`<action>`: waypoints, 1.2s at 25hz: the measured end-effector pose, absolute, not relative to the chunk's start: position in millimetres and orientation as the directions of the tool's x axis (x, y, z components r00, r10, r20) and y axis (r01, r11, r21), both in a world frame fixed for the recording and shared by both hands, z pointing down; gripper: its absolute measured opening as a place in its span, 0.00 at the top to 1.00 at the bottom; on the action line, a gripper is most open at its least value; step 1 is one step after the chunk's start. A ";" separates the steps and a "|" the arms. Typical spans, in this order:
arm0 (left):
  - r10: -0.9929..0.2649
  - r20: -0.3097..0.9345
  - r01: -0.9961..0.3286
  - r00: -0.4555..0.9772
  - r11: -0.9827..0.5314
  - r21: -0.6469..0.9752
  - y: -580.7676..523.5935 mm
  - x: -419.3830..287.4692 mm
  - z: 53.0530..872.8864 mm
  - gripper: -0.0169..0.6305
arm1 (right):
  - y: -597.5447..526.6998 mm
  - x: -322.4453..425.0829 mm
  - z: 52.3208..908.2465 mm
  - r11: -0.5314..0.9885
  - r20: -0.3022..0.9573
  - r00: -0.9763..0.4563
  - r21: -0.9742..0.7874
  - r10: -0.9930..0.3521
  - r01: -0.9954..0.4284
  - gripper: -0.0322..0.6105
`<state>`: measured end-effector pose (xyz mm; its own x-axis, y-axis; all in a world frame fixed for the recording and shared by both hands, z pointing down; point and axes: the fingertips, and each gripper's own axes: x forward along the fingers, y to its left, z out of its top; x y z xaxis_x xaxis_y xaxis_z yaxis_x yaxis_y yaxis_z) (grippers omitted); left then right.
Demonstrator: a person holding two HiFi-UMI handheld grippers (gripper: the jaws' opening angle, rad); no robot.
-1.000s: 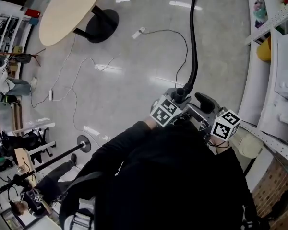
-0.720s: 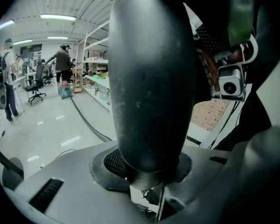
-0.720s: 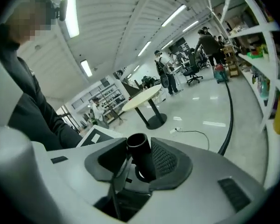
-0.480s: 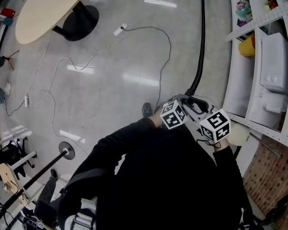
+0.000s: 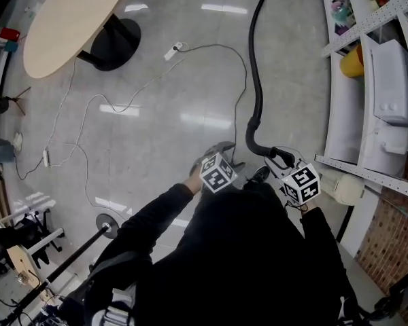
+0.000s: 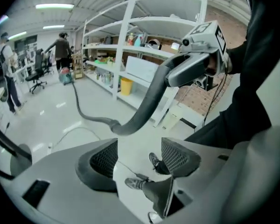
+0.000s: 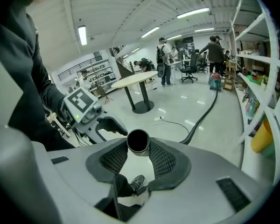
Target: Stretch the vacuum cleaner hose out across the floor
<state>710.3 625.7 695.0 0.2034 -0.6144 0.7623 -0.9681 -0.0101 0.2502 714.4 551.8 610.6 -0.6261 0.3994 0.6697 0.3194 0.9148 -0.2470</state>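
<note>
The black vacuum hose (image 5: pixel 260 60) runs down the floor from the top of the head view and hooks round into my right gripper (image 5: pixel 280 156). In the right gripper view the hose's open end (image 7: pixel 138 142) sits between the jaw tips of that gripper (image 7: pixel 138 148), whose jaws have just been closing onto it. My left gripper (image 5: pixel 221 148) is off to the left of the hose, and its jaws have just been opening. Nothing is between its pads (image 6: pixel 139 153); only the floor and a shoe show there. The hose (image 6: pixel 144 104) arcs past in front of it.
A round wooden table (image 5: pixel 68 26) on a black foot stands at upper left. White shelving (image 5: pixel 374 80) with a yellow bin (image 5: pixel 353 63) lines the right side. Thin cables (image 5: pixel 238 66) trail over the floor. A stand with a round base (image 5: pixel 109 224) is at lower left. People stand far off.
My left gripper has opened, let go of the hose end and swung away to the left. My right gripper has closed on the hose end, and the hose now bends in a hook beside it.
</note>
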 end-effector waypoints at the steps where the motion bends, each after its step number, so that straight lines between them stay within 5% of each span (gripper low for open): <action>1: -0.581 0.784 -0.958 0.219 0.024 0.286 648.7 711.0 699.7 0.52 | 554.9 718.1 620.0 0.906 0.677 -0.608 -0.246 0.415 0.344 0.72; 10: -0.504 0.849 -0.754 0.158 0.493 0.433 729.2 735.3 704.1 0.52 | 535.1 795.1 769.4 0.865 0.844 -0.318 -0.289 0.433 0.409 0.72; 23: -0.465 0.829 -0.739 0.311 0.430 0.519 672.4 822.7 732.9 0.52 | 509.2 865.1 981.0 0.862 0.883 -0.101 -0.414 0.459 0.293 0.71; 30: -0.460 0.808 -0.698 0.368 0.437 0.567 655.5 832.2 835.1 0.52 | 503.1 909.0 1080.5 0.880 0.899 -0.039 -0.418 0.437 0.224 0.72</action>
